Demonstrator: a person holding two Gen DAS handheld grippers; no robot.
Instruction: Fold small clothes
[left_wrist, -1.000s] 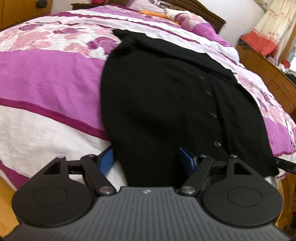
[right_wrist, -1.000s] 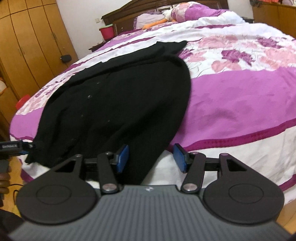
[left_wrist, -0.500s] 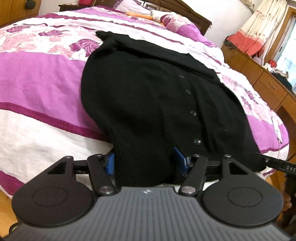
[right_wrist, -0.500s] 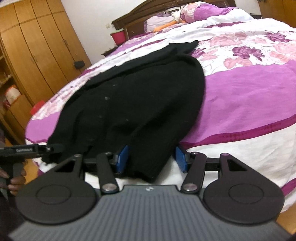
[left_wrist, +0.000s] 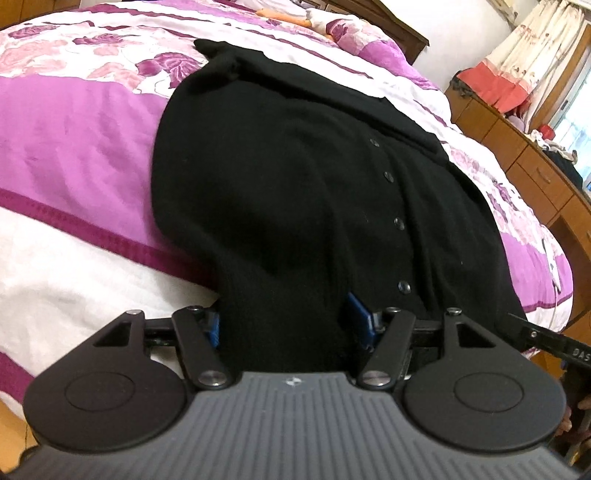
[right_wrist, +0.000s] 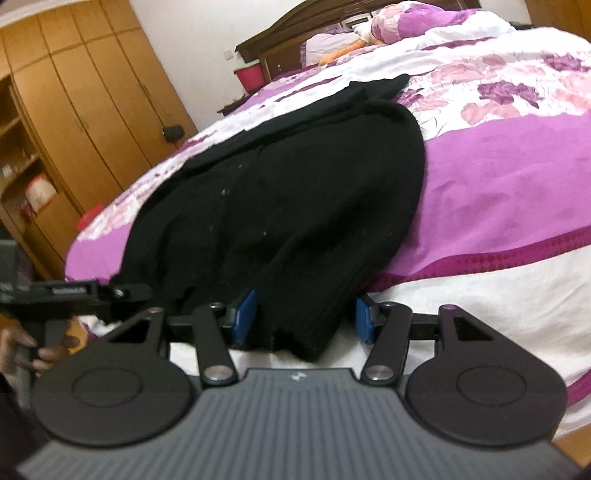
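Note:
A black button-front cardigan (left_wrist: 295, 166) lies spread on a purple and white floral quilt (left_wrist: 74, 129), its near hem at the bed's edge. My left gripper (left_wrist: 286, 323) is at that hem, and bunched cloth fills the whole gap between its blue pads, which press on it. In the right wrist view the cardigan (right_wrist: 295, 184) reaches down between the jaws of my right gripper (right_wrist: 303, 319). The hem corner rests against the left pad (right_wrist: 243, 317) and stands just short of the right one. The left gripper (right_wrist: 74, 295) shows at the far left, held by a hand (right_wrist: 22, 343).
A wooden wardrobe (right_wrist: 74, 92) stands left of the bed and a wooden dresser (left_wrist: 517, 147) runs along its right side. At the head are a dark headboard (right_wrist: 280, 33), pillows (left_wrist: 354, 33) and a pink bin (right_wrist: 251, 75). Wooden floor shows below the bed edge.
The left jaws have narrowed onto the cardigan's hem. Both views have tipped and drawn closer. The cloth now fills more of the gap between the right jaws.

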